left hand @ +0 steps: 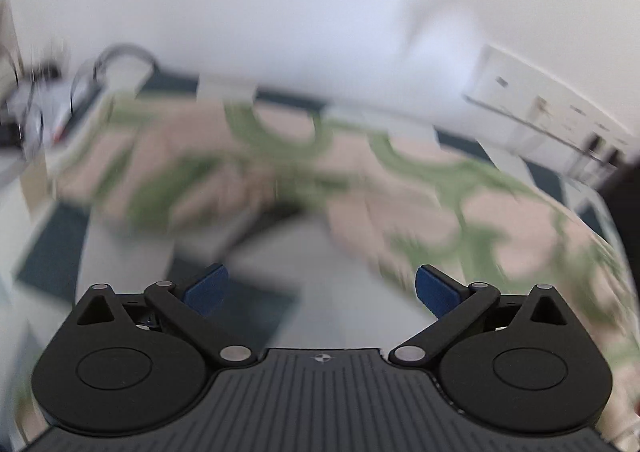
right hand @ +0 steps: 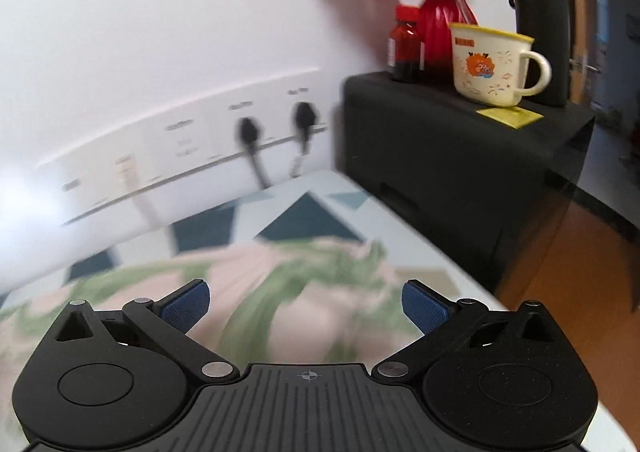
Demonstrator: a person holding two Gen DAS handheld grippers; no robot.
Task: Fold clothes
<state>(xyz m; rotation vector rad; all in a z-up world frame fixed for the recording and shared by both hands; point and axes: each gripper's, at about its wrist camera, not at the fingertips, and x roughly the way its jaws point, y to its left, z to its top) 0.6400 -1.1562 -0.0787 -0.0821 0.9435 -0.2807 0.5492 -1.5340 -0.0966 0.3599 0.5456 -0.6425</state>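
A pink garment with a green leaf pattern [left hand: 360, 180] lies spread and rumpled on a surface covered by a white and dark teal patterned cloth [left hand: 52, 264]. My left gripper [left hand: 320, 288] is open and empty, held above the cloth just in front of the garment's near edge. In the right wrist view the same garment [right hand: 304, 292] lies under and ahead of my right gripper [right hand: 306, 308], which is open and empty. Both views are blurred by motion.
A white wall with a socket strip [right hand: 192, 148] and two black plugs [right hand: 248, 132] runs behind the surface. A black cabinet [right hand: 460, 172] at right bears a cream mug [right hand: 492, 64], a red vase of orange flowers [right hand: 444, 16], a brown bottle [right hand: 406, 48] and a black flask [right hand: 540, 12]. Cables and clutter [left hand: 44, 100] sit at far left.
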